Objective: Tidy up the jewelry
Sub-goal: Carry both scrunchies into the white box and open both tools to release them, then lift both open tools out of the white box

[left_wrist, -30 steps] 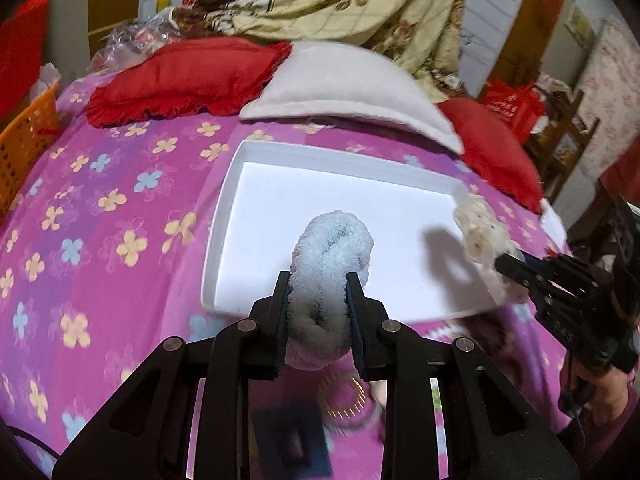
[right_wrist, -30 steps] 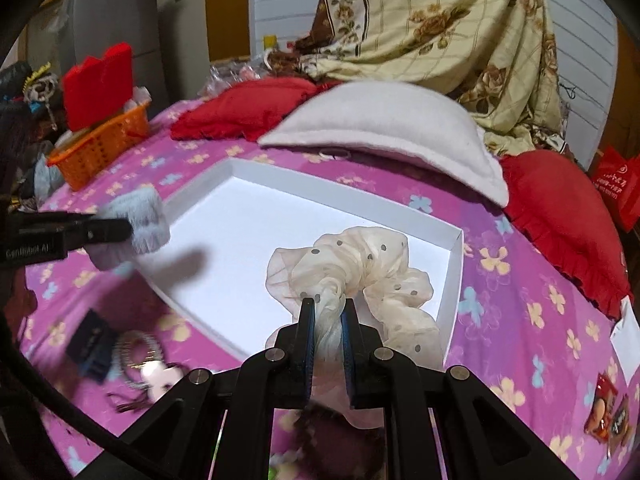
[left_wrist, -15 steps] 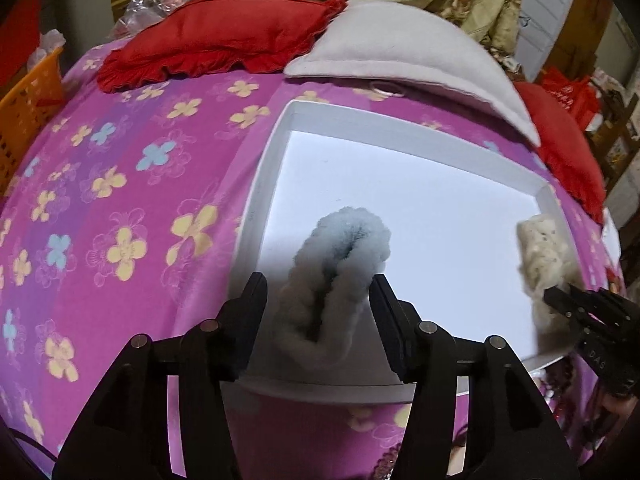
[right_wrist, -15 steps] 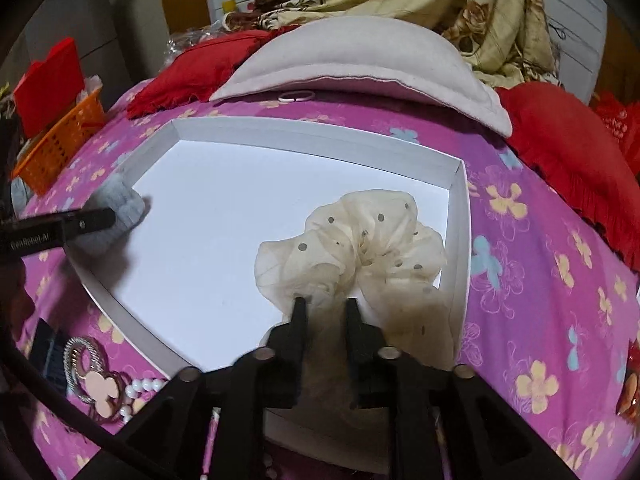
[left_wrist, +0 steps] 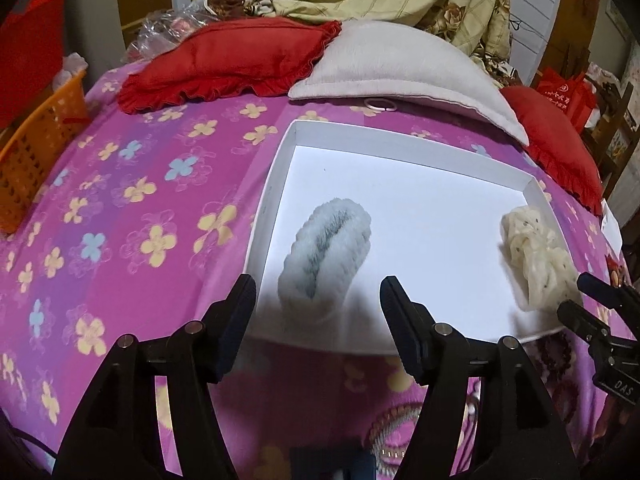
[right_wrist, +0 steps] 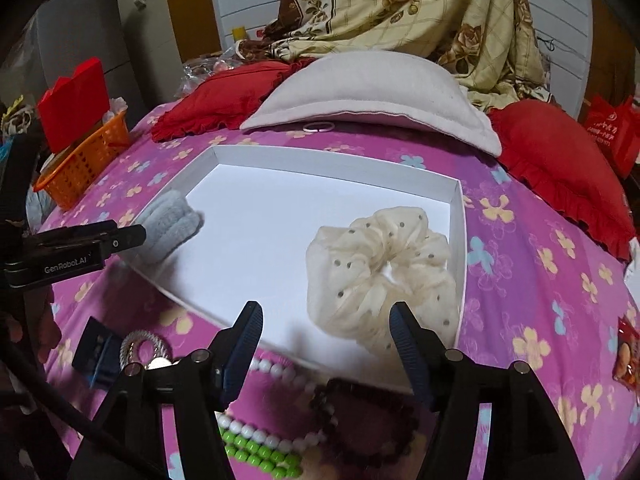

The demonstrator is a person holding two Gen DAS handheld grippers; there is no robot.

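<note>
Bed with pink floral sheet (left_wrist: pixel 132 216). White shallow tray (left_wrist: pixel 400 148) lies on it, in front of a grey-white pillow (left_wrist: pixel 400 64) and red cushions (left_wrist: pixel 232 56).

Left gripper (left_wrist: pixel 318 300): fingers spread wide, grasping nothing. Fluffy pale-blue scrunchie (left_wrist: pixel 326 246) lies free in the tray's near-left corner, between and just ahead of the fingertips, touching neither.

Right gripper (right_wrist: pixel 326 324): fingers likewise released, well apart. Cream dotted scrunchie (right_wrist: pixel 380 268) rests in the tray's near-right part, close to the right wall, its lower edge near the right finger; contact cannot be told.

Right wrist view, in front of the tray on the sheet: white bead strand (right_wrist: pixel 280 372), green bead strand (right_wrist: pixel 260 452), dark red bead bracelet (right_wrist: pixel 360 420), a coiled silver piece (right_wrist: pixel 142 344) beside a dark blue small box (right_wrist: pixel 98 356). Orange basket (right_wrist: pixel 84 160) at the bed's left edge. A small white ring (right_wrist: pixel 318 127) lies at the pillow's front edge.
</note>
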